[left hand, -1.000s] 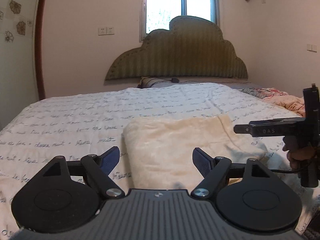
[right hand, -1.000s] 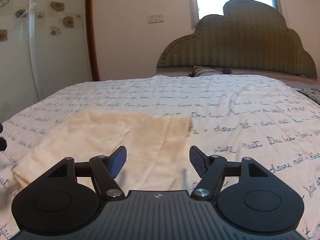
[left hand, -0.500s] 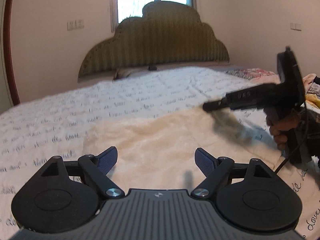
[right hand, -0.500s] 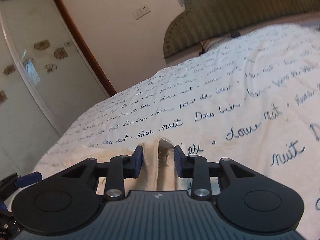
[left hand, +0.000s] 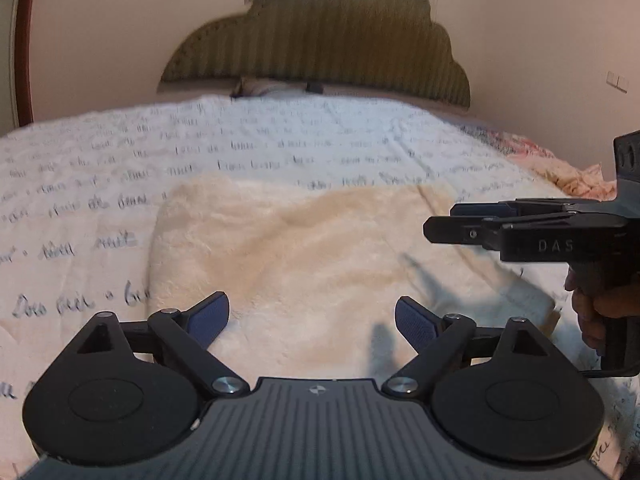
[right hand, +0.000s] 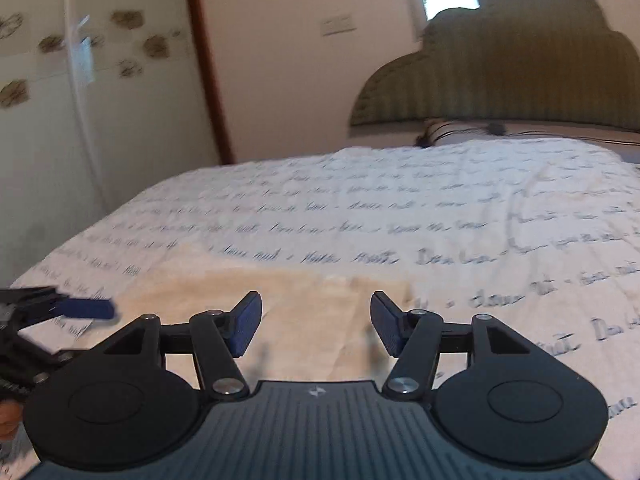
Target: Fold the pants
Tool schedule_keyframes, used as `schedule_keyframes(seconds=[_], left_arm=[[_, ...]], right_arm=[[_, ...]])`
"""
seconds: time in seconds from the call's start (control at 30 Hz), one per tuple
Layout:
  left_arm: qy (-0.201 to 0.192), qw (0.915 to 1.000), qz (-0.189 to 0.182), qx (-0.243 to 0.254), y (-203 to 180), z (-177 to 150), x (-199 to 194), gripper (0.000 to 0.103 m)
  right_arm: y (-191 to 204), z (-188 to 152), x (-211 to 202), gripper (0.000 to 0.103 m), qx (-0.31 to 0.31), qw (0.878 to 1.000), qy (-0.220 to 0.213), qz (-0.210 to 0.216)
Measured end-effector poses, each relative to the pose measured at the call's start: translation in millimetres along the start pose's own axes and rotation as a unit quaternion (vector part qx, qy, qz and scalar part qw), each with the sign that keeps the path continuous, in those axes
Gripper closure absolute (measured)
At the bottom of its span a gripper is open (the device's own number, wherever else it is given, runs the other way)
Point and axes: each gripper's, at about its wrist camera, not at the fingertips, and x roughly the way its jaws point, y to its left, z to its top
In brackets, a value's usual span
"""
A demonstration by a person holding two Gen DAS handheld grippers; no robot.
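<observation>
The cream fleece pants point(left hand: 312, 252) lie folded flat on the bed, just ahead of both grippers; they also show in the right wrist view point(right hand: 280, 300). My left gripper point(left hand: 312, 320) is open and empty above the near edge of the pants. My right gripper point(right hand: 316, 324) is open and empty above the pants' right end. The right gripper shows in the left wrist view point(left hand: 452, 222) hovering over the pants' right side. The left gripper's fingers point(right hand: 80, 308) show at the left edge of the right wrist view.
The bed has a white cover with blue script point(left hand: 280, 148) and a green padded headboard point(left hand: 320, 40). A floral blanket point(left hand: 560, 168) lies at the bed's right side. A glass door point(right hand: 60, 120) stands beyond the bed's left side.
My right gripper let go of the pants' edge it had pinched, opened and lifted. My left gripper stayed open and moved closer over the pants.
</observation>
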Motion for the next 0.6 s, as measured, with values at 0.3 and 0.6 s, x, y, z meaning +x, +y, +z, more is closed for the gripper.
schedule_keyframes(seconds=[0.3,0.6], left_arm=[[-0.033,0.9989,0.018,0.029,-7,-15,-22,0.01],[-0.097,0.9941,0.049,0.005,7,-15,-58,0.011]], right_arm=[[23,-22,-18,0.043,-0.031,0.999,0.009,-0.026],[3,-26,-33,0.037,0.021,0.999,-0.003,-0.039]])
